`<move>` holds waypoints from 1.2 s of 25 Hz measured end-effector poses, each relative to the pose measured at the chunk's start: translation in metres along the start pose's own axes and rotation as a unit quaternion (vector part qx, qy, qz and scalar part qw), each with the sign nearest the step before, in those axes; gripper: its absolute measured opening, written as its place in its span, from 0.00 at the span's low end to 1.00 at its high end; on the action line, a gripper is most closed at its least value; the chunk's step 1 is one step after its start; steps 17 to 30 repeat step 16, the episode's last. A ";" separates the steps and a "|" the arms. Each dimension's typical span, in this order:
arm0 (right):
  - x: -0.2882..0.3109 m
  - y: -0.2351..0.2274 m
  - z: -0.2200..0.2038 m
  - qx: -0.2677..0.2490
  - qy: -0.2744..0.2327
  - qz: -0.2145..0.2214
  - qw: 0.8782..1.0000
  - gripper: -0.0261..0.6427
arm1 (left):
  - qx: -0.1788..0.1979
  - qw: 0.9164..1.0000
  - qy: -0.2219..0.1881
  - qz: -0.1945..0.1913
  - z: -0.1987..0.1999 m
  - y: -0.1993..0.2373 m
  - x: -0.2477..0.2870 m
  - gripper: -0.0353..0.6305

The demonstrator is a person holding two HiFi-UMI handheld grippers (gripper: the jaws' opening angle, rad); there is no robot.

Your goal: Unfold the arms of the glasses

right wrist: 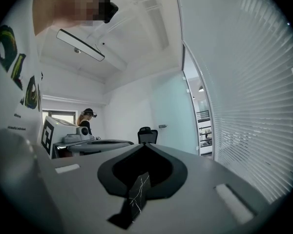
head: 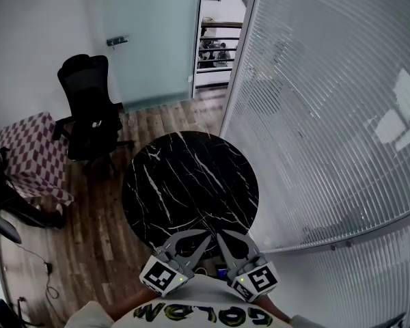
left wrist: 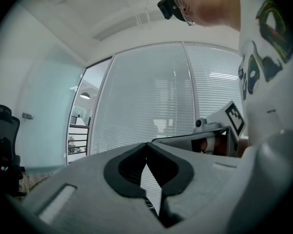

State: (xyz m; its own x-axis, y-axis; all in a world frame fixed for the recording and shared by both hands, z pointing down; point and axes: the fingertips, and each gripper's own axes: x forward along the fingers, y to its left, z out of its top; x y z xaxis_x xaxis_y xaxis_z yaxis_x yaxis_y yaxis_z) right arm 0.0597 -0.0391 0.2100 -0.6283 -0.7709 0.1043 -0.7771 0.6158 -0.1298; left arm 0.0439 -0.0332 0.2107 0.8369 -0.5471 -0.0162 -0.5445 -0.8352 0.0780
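We held our left hand-held gripper [head: 195,239] and right hand-held gripper [head: 229,241] closed and empty. The marble surface [head: 184,183] ahead of them showed no glasses, so we could not judge the step.

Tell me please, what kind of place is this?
Probably an office or small meeting room: a black office chair, a round marble table and a curved wall of blinds.

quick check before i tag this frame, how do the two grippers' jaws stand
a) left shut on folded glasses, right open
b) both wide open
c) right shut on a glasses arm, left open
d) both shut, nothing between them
d: in each gripper's own view the jaw tips meet with nothing caught between them, on the left gripper and the right gripper alike.
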 end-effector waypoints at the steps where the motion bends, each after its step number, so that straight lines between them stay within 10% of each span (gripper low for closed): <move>1: 0.001 0.000 -0.001 0.000 0.000 0.000 1.000 0.04 | -0.002 1.000 -0.002 0.001 0.000 0.001 -0.001 0.06; 30: 0.006 0.001 -0.005 -0.002 0.001 -0.002 1.000 0.04 | -0.007 1.000 -0.005 0.008 -0.006 0.009 -0.004 0.06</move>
